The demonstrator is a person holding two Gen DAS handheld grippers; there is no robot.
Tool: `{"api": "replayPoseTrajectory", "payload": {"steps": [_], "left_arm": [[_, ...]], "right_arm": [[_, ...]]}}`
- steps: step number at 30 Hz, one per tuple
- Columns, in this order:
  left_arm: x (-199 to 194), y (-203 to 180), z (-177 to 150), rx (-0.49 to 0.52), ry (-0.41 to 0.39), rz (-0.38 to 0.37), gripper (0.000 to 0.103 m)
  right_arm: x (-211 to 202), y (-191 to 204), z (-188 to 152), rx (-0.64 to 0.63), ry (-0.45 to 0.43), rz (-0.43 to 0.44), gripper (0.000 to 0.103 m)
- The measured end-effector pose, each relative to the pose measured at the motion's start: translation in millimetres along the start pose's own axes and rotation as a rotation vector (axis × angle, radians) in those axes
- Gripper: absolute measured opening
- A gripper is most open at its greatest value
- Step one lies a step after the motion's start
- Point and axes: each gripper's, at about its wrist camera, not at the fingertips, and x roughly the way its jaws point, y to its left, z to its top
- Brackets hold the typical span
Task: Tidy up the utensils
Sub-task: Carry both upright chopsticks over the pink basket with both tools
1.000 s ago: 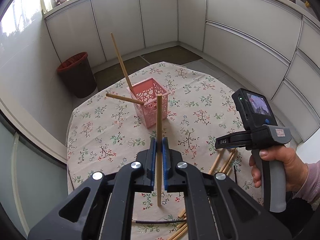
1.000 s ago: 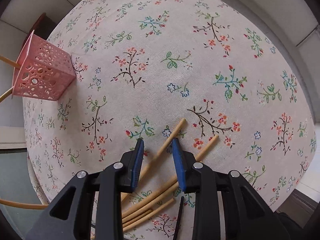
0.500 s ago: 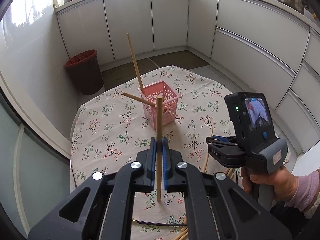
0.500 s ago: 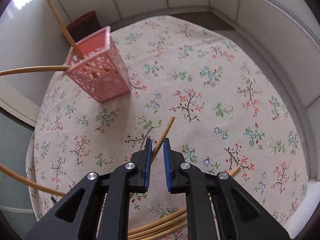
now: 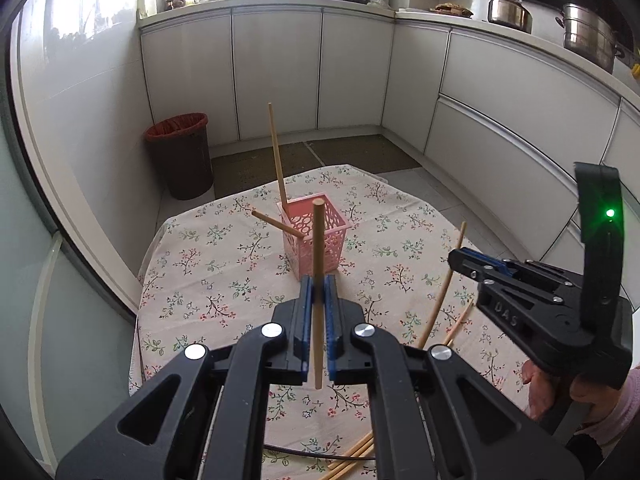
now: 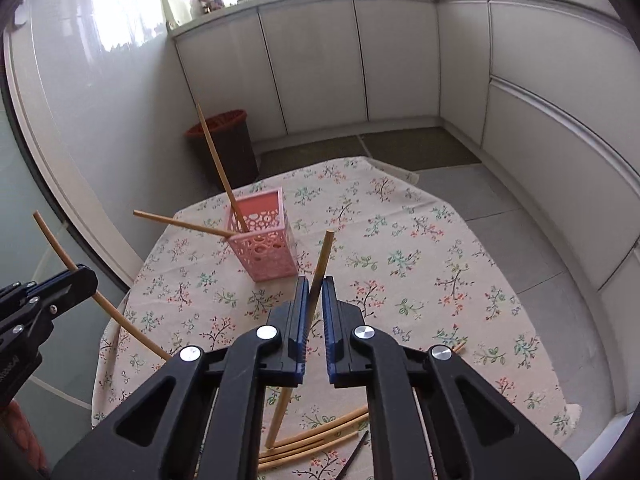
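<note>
A pink lattice basket (image 5: 336, 240) (image 6: 266, 248) stands on the floral tablecloth with two wooden chopsticks (image 5: 277, 156) leaning out of it. My left gripper (image 5: 316, 284) is shut on an upright chopstick (image 5: 318, 240), above the table and in front of the basket. My right gripper (image 6: 315, 286) is raised to the right of it. Its jaws are closing the last bit and the pads press a slanted chopstick (image 6: 323, 256). In the left wrist view the right gripper (image 5: 456, 258) shows from the side, and its chopstick (image 5: 444, 292) hangs below it.
Several loose chopsticks (image 6: 316, 440) and a dark one (image 6: 356, 454) lie near the table's front edge. A brown bin (image 5: 180, 156) stands on the floor beyond the table (image 5: 224, 248). White cabinets run around the room. A hand (image 5: 560, 392) holds the right gripper's handle.
The right gripper shut on a chopstick from the pile, lifted it off the table and tilted up towards the basket. The left gripper rose a little with its chopstick.
</note>
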Motion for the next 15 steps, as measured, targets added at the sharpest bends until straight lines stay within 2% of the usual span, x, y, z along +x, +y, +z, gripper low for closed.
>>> {"api": "replayPoseTrajectory", "payload": {"steps": [7,15], "left_arm": [[-12.0,-6.6,4.9,-0.026,-0.056,-0.001,0.005],[-21.7,-8.1,12.0,-0.050,-0.101,0.002,0.005]], "right_arm": [[-25.2,-22.1,11.7,0.018,-0.070,-0.003,0.006],[-35.5,-28.8,20.0,0.056,-0.073,0.063,0.006]]}}
